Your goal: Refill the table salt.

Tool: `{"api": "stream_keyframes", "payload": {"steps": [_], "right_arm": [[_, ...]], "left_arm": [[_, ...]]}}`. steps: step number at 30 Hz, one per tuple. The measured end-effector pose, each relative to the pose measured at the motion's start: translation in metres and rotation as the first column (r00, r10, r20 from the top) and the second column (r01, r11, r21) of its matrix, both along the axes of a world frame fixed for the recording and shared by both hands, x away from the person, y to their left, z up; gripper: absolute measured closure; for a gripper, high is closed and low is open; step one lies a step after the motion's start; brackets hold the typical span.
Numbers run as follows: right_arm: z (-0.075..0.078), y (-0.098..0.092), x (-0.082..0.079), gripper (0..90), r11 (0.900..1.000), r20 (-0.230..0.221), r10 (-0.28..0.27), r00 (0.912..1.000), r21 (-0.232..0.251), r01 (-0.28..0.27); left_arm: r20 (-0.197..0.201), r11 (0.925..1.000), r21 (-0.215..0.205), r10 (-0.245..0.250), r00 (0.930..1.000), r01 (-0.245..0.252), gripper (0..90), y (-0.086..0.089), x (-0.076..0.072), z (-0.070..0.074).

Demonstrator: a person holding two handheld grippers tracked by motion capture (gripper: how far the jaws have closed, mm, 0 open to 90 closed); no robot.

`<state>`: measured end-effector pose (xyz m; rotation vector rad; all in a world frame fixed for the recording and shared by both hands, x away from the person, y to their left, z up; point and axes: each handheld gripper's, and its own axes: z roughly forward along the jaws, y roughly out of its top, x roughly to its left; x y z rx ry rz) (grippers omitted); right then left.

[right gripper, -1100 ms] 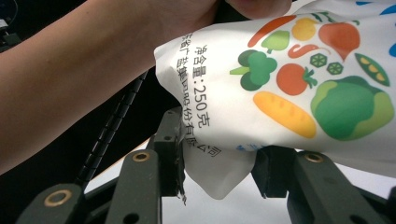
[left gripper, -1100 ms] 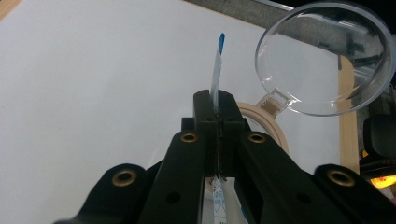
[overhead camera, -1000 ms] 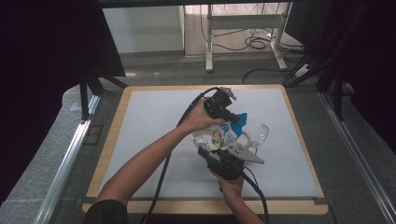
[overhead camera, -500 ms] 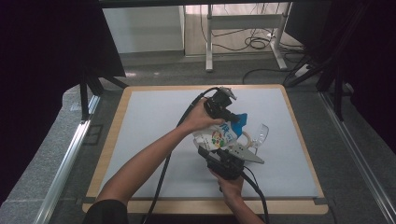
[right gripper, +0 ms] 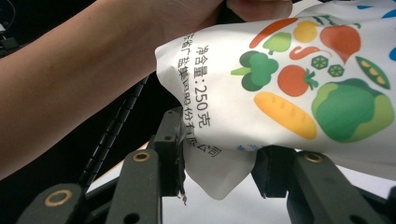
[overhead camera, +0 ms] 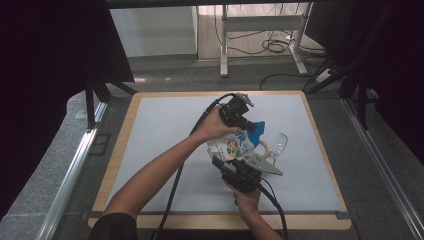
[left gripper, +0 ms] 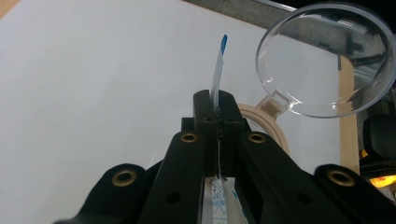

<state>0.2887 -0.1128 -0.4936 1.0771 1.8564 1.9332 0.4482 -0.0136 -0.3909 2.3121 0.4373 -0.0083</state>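
Above the pale blue mat (overhead camera: 165,145) of a wood-edged table (overhead camera: 123,131), a person held a printed pouch (overhead camera: 235,146) between two hand-held grippers. The left gripper (overhead camera: 246,125), reaching in from the far side, had its jaws pressed fully together on the pouch's thin top edge, a flat white strip with a blue tip (left gripper: 217,74) standing up from between the black pads in the left gripper view. The right gripper (overhead camera: 239,162), coming from the near edge of the table, had its jaws partly spread around the pouch's lower corner (right gripper: 219,175), the pads lying against the white film on either side. The pouch, decorated with carrot, tomato, broccoli and cabbage drawings, hung above the mat's middle. Just beside it, on its right in the high view, stood a clear round lid (left gripper: 327,58) hinged open on a beige-rimmed container (left gripper: 268,127).
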Motion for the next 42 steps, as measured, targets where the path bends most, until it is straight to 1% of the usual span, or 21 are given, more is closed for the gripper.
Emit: {"api": "stream_keyframes", "payload": {"steps": [22, 39, 42], "right_arm": [[0.0002, -0.0001, -0.0004, 59.7, 1.000, -0.001, -0.010, 0.9999, 0.004, 0.010], [0.0005, -0.0008, -0.0009, 59.8, 1.000, 0.008, -0.020, 0.9998, 0.004, 0.020], [0.0007, 0.0004, -0.0016, 59.8, 1.000, 0.003, -0.025, 0.9997, 0.010, 0.025]], "left_arm": [[-0.001, 1.0000, 0.000, -0.003, 1.0000, 0.003, 90.0, -0.0023, 0.0006, -0.0006], [0.001, 1.0000, -0.001, -0.008, 1.0000, 0.008, 90.0, -0.0038, 0.0005, 0.0000], [-0.002, 1.0000, -0.003, -0.006, 1.0000, 0.006, 90.0, -0.0034, 0.0003, 0.0001]]}}
